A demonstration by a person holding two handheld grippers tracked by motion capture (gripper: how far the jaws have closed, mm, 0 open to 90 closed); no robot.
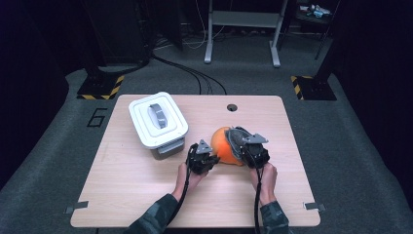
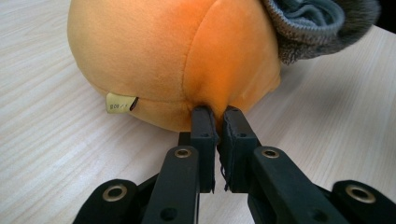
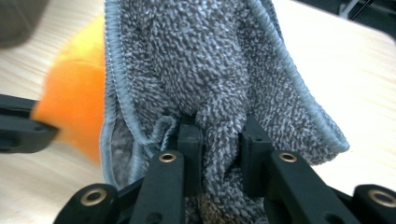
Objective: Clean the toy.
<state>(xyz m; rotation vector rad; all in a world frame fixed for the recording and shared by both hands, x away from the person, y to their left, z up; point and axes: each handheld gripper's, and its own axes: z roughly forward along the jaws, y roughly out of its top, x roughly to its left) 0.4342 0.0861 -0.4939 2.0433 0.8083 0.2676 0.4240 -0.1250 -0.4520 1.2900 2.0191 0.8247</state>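
High view: the orange plush ball [image 1: 223, 145] rests on the bench [image 1: 146, 195], right of the lidded white bin [image 1: 158, 119]. The left tongs [image 1: 204, 155] meet its near side; the right tongs [image 1: 242, 141] hold a grey cloth [image 1: 236, 138] against it.

Left gripper view: the left tongs pinch a fold of plush beside a small tag [image 2: 120, 102], its print illegible. A thin pinch could slip free.

Right gripper view: the right tongs clamp bunched cloth [image 3: 219, 140]; a tug could drag the ball.
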